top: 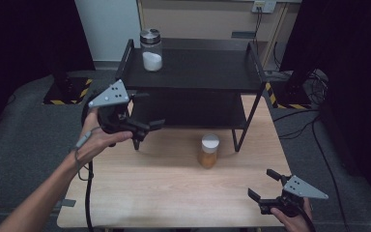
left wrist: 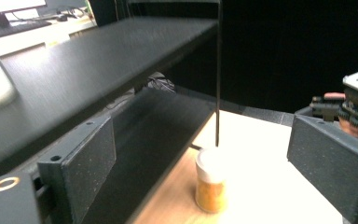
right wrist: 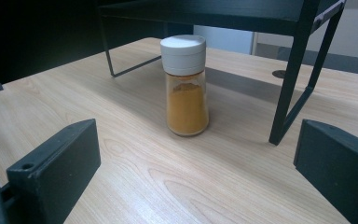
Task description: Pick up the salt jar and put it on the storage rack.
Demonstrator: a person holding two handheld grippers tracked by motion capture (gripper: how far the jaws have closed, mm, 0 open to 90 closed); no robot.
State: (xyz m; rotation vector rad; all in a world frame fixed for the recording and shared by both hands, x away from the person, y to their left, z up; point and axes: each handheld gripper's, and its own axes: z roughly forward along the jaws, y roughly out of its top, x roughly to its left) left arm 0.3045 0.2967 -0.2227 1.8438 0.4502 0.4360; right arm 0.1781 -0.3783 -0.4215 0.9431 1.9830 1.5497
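While we look down at the wooden table (top: 140,193), the black shelf rack (top: 193,72) sits at the back, our left gripper (top: 147,128) and right gripper (top: 263,186) both gape empty, and the orange spice jar (top: 209,151) stands upright between them.

Orange spice jar (top: 208,151) upright on table (top: 140,193), left gripper (top: 150,128) near, jaws apart

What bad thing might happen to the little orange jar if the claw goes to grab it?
The orange spice jar is tall and narrow and stands alone on the table, so a bump from the open left gripper might tip it over. It also stands close to the black shelf and its leg, so the gripper may knock that frame coming in.
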